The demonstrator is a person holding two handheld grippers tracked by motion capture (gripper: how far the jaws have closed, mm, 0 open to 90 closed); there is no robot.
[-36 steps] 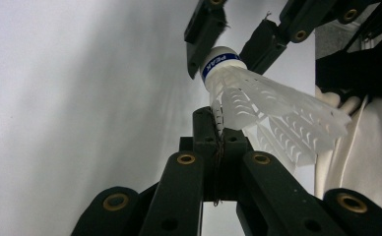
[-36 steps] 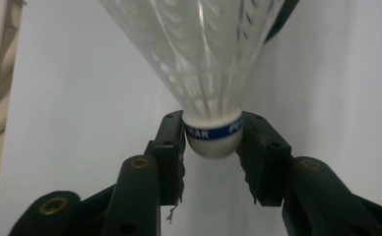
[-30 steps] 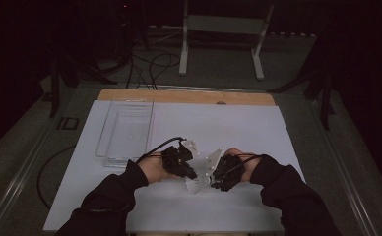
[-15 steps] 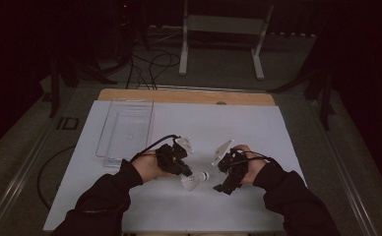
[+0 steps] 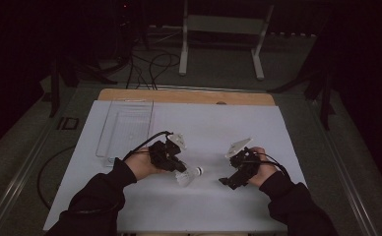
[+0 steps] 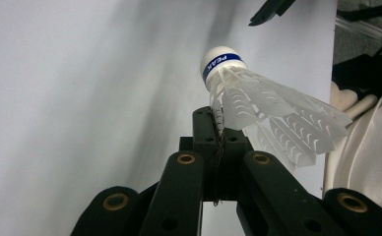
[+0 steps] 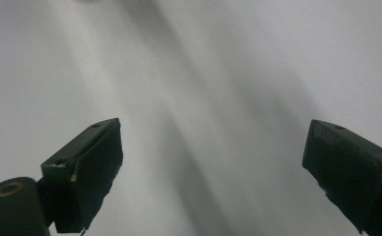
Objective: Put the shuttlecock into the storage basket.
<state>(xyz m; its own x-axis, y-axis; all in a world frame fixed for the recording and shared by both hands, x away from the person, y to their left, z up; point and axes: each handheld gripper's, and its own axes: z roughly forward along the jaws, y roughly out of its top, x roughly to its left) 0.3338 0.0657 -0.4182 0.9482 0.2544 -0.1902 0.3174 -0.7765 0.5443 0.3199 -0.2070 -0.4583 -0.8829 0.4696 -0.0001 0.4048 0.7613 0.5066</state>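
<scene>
A white feather shuttlecock with a blue band round its cork hangs just above the white sheet. My left gripper is shut on the edge of its feather skirt. In the left gripper view the shuttlecock sticks out past the closed jaws of the left gripper, cork pointing away. My right gripper sits apart to the right, near the front of the sheet. Its jaws have just been opening and now stand wide, the right gripper holding nothing over bare white paper.
A clear plastic tray lies at the back left of the white sheet. The table's wooden edge runs along the far side. A metal stand and cables are on the dark floor beyond.
The two grippers were together at the shuttlecock; the right one has let go, opened and drawn off to the right. The left one keeps the shuttlecock.
</scene>
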